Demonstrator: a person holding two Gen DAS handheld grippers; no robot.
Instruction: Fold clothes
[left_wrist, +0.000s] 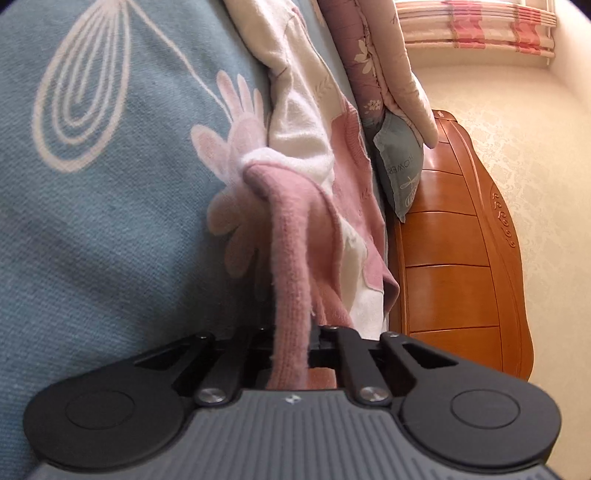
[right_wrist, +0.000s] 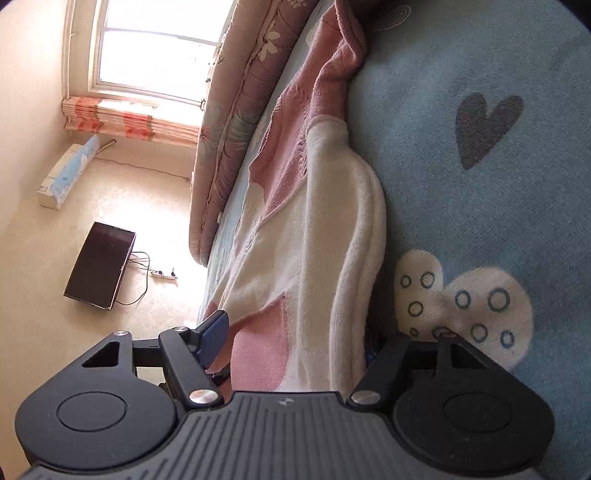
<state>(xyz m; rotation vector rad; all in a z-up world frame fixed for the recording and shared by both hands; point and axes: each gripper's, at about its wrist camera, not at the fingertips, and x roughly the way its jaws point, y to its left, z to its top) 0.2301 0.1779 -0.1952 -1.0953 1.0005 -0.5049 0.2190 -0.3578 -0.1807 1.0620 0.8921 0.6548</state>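
Blue-grey woven bedspread (left_wrist: 92, 221) fills most of what I see, a coarse cloth printed with white looping outlines, pale rabbit shapes and a dark heart (right_wrist: 487, 125). Ahead of both tongs lies the sweater (right_wrist: 306, 236), a soft knit in cream and pink patches, stretched long across the bedspread. Beyond it a quilted floral duvet (right_wrist: 236, 110) is rolled up along the bed edge, with a glossy carved wooden headboard (left_wrist: 454, 258) and a small grey-blue cushion (left_wrist: 402, 166) past my left tong. Out on the pale floor past my right tong lie a dark flat screen (right_wrist: 99, 266) and a long white box (right_wrist: 66, 173).

My left gripper (left_wrist: 291, 354) is clamped on a fuzzy pink ribbed band of the sweater. My right gripper (right_wrist: 295, 343) stands apart, the thick cream fold lying between its fingers; I cannot tell whether the pads touch it.
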